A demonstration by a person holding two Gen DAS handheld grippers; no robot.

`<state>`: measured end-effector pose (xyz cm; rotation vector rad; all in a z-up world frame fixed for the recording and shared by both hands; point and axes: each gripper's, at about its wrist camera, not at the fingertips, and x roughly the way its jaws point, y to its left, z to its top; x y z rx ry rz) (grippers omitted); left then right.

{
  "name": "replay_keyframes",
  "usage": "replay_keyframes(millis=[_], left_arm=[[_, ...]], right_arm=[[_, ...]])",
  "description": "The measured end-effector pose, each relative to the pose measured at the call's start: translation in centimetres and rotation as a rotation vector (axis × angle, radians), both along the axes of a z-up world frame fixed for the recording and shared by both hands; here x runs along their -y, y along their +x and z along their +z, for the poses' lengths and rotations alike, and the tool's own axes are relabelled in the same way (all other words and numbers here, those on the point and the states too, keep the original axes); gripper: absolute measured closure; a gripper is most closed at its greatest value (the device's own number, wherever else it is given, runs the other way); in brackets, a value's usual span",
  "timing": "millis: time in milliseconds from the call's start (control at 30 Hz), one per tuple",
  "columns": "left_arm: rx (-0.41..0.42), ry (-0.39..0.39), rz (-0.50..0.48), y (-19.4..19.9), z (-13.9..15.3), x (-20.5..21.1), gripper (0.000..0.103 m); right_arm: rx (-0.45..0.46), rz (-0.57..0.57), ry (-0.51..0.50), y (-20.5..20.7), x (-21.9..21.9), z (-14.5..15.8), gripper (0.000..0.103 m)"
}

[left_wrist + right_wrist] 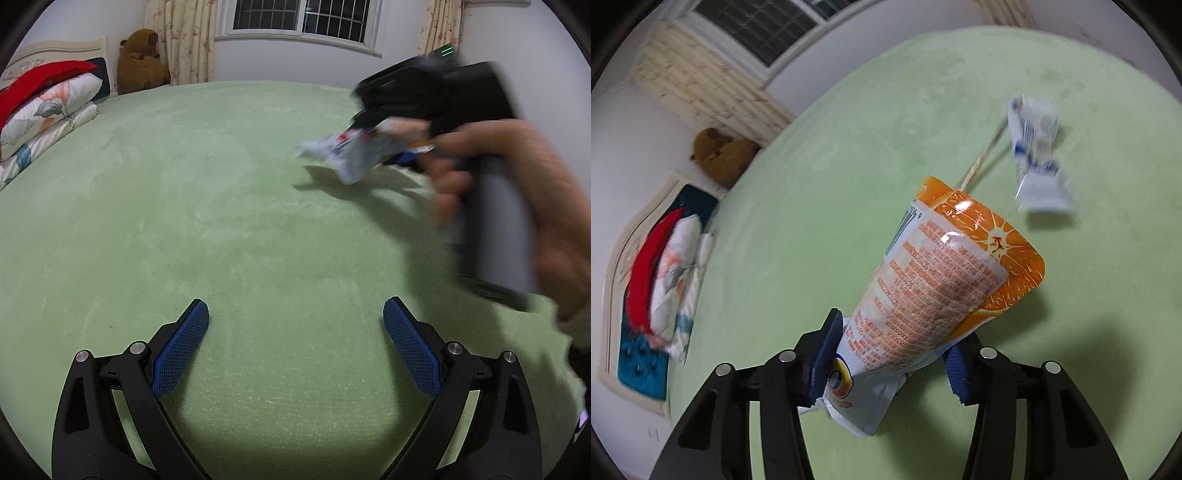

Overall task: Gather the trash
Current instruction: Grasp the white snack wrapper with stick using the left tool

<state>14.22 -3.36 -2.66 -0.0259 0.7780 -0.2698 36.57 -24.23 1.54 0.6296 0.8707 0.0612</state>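
Note:
An orange-and-white snack pouch [945,280] sticks up between the blue pads of my right gripper [892,350], which is shut on its lower end and holds it above the green bed cover [812,192]. In the left wrist view the same pouch [351,151] appears blurred in that gripper [402,155], held by a person's hand [517,177] at the right. Further off on the cover lie a crumpled white-and-blue wrapper [1038,158] and a thin wooden skewer [982,158]. My left gripper [295,317] is open over bare cover [221,221], with nothing between its fingers.
Folded quilts and a red cloth [44,107] are stacked at the headboard on the far left. A brown teddy bear [142,61] sits in the corner by the curtains. A barred window [306,18] is in the back wall.

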Motion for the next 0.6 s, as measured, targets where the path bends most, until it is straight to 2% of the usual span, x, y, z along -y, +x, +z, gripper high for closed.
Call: replay_keyframes(millis=[133, 233, 333, 500, 600], left_arm=[[-0.025, 0.004, -0.007, 0.5, -0.2, 0.1, 0.01], [-0.037, 0.024, -0.01, 0.6, -0.2, 0.4, 0.01], [-0.059, 0.027, -0.031, 0.7, 0.0, 0.4, 0.01], [-0.11, -0.03, -0.124, 1.6, 2.3, 0.9, 0.01], [-0.066, 0.06, -0.184, 4.0, 4.5, 4.1, 0.01]], right_arm=[[0.093, 0.069, -0.076, -5.2, 3.0, 3.8, 0.052], [0.116, 0.095, -0.149, -9.9, 5.7, 4.8, 0.052], [0.1, 0.114, -0.176, -14.9, 8.2, 4.4, 0.052], [0.106, 0.143, -0.232, -22.6, 10.6, 2.8, 0.052], [0.119, 0.162, -0.238, -25.1, 10.4, 1.8, 0.052]])
